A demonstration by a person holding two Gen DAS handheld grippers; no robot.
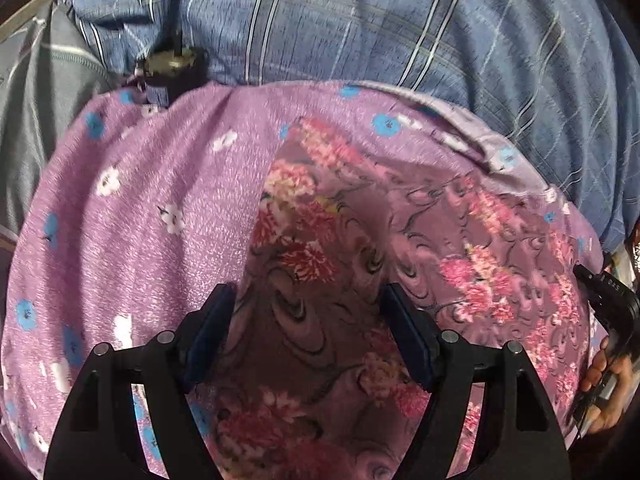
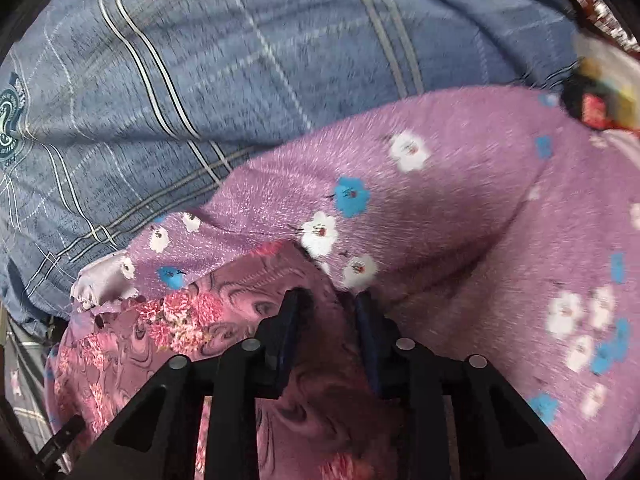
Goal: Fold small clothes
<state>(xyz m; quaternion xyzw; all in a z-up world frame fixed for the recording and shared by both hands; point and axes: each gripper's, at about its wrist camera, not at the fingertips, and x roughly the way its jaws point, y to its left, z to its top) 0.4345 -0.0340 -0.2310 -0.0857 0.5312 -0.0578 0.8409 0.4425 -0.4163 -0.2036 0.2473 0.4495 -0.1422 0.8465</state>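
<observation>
**Two floral cloths under the grippers, on blue checked bedding**

The left gripper [image 1: 306, 308] hangs with its jaws spread wide and nothing pinched between them. Straight beneath and ahead of it lies the pink rose-print cloth [image 1: 344, 248], a mauve piece with swirls and clusters of red and pink flowers; its pointed corner reaches away from the fingertips, and the cloth runs off toward the gripper's right. Under that cloth, and spreading out to the gripper's left and beyond the corner, lies the lilac cloth [image 1: 160, 184] dotted with small white and blue flowers.

The right gripper [image 2: 328, 300] has its jaws drawn much closer, with a narrow gap. A raised edge of the rose-print cloth [image 2: 224, 320] stands in that gap, but blur keeps me from telling whether the pads press on it. The rose-print piece lies below and to this gripper's left; the lilac cloth [image 2: 460, 216] fills the space ahead and to its right.

Both cloths rest on a blue checked sheet [image 1: 360, 28] with pale stripes, which stretches away beyond the grippers. A small dark object [image 1: 172, 68] sits at the far left edge of the lilac cloth. At the left gripper's far right, a hand [image 1: 612, 384] holds the other tool.
</observation>
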